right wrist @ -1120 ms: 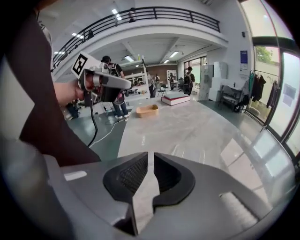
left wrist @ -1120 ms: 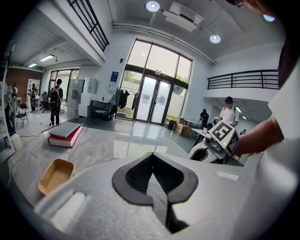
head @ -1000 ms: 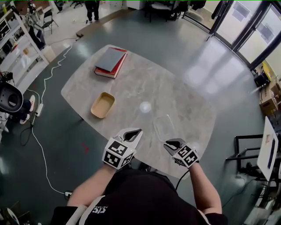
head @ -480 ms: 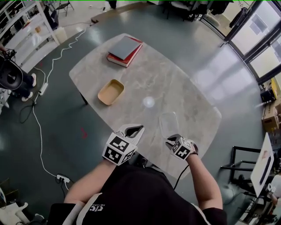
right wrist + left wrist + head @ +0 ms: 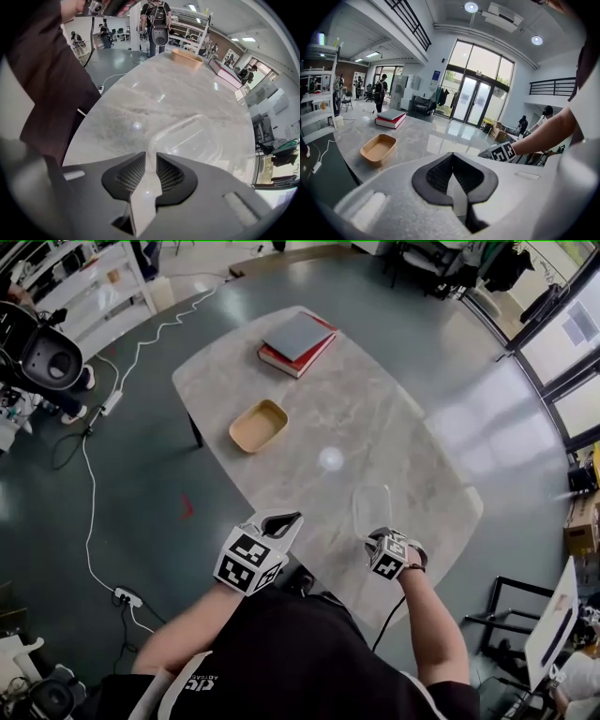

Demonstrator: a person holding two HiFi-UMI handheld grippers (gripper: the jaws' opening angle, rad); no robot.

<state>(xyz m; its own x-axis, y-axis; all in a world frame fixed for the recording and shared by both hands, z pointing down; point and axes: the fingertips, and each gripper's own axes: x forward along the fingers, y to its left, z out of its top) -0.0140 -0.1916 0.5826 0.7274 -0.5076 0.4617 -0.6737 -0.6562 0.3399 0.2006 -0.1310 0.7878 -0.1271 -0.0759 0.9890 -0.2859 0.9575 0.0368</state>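
Left gripper (image 5: 451,157): one; jaws together, nothing between them; I see it at the lower middle of the head view, by the worktop's (image 5: 375,427) near edge
Right gripper (image 5: 151,158): one; jaws a narrow slit apart, tips at the near corner of the clear container (image 5: 187,140); contact I cannot tell
Clear container: one, empty; lower right of the worktop
Tan tray (image 5: 259,426): one; centre left, well apart
Books (image 5: 296,338): two, stacked; upper end

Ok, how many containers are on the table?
2: a tan tray near the books, and a clear tub at the right hand-held gripper. None seem hidden.
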